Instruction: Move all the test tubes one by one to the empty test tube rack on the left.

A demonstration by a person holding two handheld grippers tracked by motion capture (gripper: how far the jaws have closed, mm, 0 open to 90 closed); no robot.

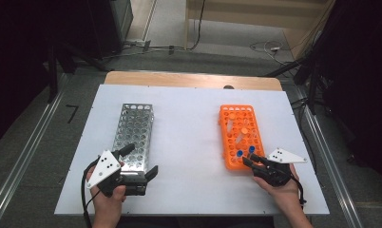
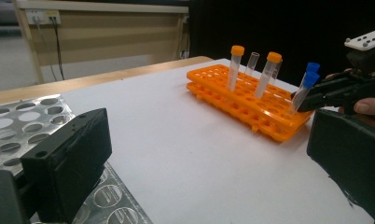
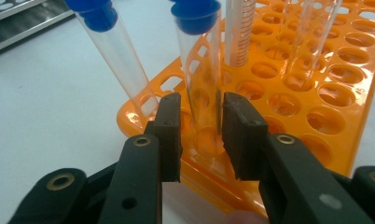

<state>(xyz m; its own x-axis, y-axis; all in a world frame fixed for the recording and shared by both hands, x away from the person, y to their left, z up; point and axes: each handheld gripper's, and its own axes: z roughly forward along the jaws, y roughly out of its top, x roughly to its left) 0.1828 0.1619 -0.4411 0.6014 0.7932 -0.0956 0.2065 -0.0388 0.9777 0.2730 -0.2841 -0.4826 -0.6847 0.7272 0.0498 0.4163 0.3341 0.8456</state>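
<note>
An orange tube rack lies at the right of the white table. Two blue-capped clear tubes stand at its near end. My right gripper has its pads on either side of one blue-capped tube, low on its body. The right pad is at the glass and a thin gap shows at the left pad. The second blue-capped tube leans just beside it. My left gripper is open wide and holds nothing, over the near end of a metal rack.
Two orange-capped tubes and some uncapped clear ones stand farther back in the orange rack. The white board between the racks is bare. Cables and dark equipment lie on the floor beyond the table's far edge.
</note>
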